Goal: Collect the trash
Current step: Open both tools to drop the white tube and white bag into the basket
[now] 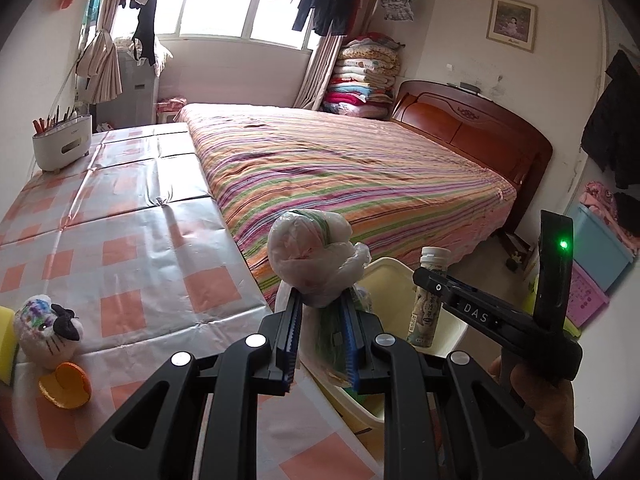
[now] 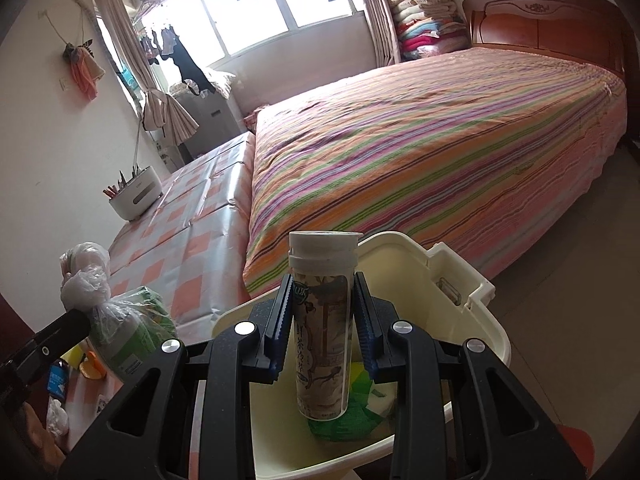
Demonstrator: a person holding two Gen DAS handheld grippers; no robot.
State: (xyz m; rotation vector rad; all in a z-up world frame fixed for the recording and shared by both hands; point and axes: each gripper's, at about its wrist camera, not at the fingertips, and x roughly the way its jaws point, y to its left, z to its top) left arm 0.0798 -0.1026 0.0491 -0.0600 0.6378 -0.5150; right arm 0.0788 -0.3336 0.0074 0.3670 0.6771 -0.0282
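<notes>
With the tied plastic bag (image 1: 310, 256) pinched in the left hand-held gripper (image 1: 320, 344) and the tea bottle (image 2: 322, 320) clamped in the right hand-held gripper (image 2: 323, 328), both should be lowered well inside the cream bin (image 2: 472, 292) before release.

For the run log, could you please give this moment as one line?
left gripper: holds tied bag | right gripper: holds bottle above bin

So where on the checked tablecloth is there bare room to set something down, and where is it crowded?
Free: the wide stretch of the checked tablecloth between the white utensil holder at the far end and the plush cat toy, up to the striped bed. Crowded: the near corner, with the toy, an orange peel and a yellow sponge.
</notes>
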